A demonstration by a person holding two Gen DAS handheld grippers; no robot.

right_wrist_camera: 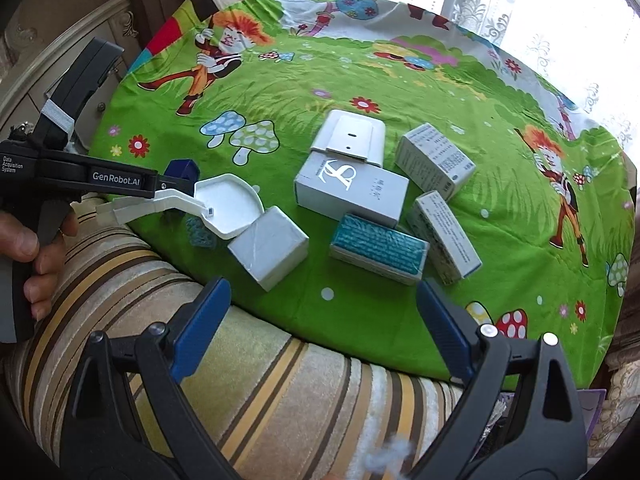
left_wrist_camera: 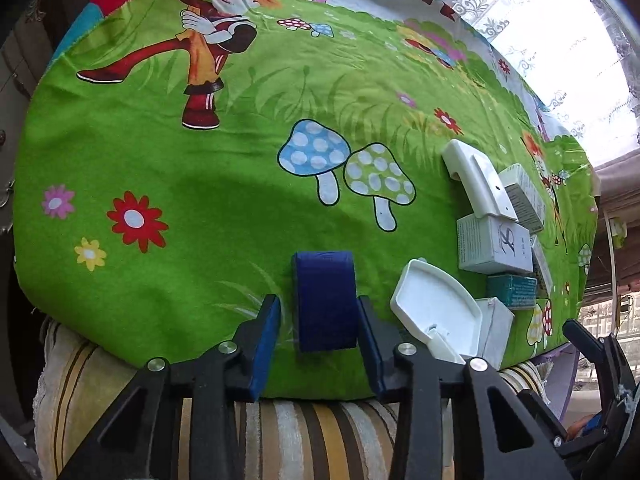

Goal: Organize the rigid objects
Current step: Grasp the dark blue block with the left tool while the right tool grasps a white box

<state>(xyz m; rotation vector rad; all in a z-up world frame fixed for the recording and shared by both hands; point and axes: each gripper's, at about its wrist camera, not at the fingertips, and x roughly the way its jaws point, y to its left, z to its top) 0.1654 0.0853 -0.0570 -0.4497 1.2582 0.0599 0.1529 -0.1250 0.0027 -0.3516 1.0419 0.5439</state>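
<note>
Count on the green cartoon cloth (right_wrist_camera: 400, 304): one dark blue block (left_wrist_camera: 325, 300), one white open-lidded case (right_wrist_camera: 230, 204), one white flat device (right_wrist_camera: 349, 140). Boxes: four white or grey — monogram box (right_wrist_camera: 352, 192), cube box (right_wrist_camera: 268, 254), two printed cartons (right_wrist_camera: 434, 162) (right_wrist_camera: 444, 236) — plus one teal box (right_wrist_camera: 378, 248).

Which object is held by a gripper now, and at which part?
The left gripper brackets the dark blue block at its two long sides; a firm hold cannot be told. The right gripper holds nothing.

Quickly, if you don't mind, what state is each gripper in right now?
Left gripper: open, straddling the blue block, not yet clamped on it.
Right gripper: open wide, holding nothing.
</note>
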